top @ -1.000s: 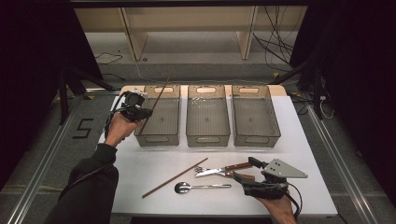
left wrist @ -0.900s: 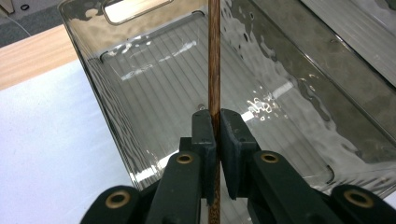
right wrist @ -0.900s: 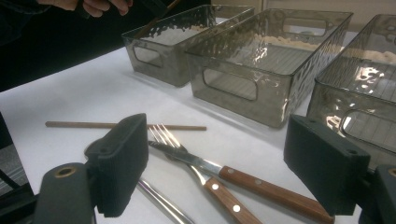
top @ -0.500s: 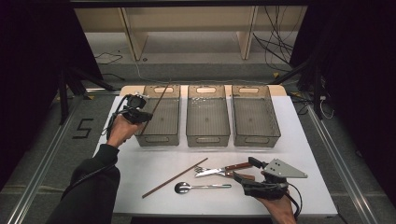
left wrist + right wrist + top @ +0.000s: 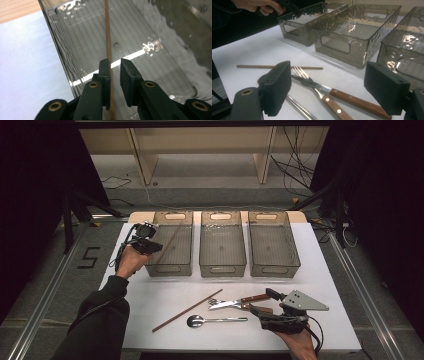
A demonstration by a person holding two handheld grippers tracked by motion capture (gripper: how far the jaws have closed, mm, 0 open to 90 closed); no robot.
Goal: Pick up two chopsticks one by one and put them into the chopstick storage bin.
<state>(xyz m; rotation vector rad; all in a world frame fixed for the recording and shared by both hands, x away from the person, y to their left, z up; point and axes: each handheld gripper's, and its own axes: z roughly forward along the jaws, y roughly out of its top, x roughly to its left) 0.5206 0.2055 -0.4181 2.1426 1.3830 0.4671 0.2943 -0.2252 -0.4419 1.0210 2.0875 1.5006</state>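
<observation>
A white table [image 5: 320,265] stands in a dim room, with three smoky clear bins in a row across its far half. A thin wooden chopstick [image 5: 108,47] slants into the left bin [image 5: 170,251] and runs between the slightly parted jaws of the left gripper [image 5: 115,62], which have just been opening. The pads look barely off it. Nearer the person, a second chopstick [image 5: 187,310], a spoon [image 5: 216,321], a fork [image 5: 317,88] and a knife [image 5: 239,302] lie on the table before the right gripper [image 5: 332,86], whose jaws stand wide apart around nothing.
</observation>
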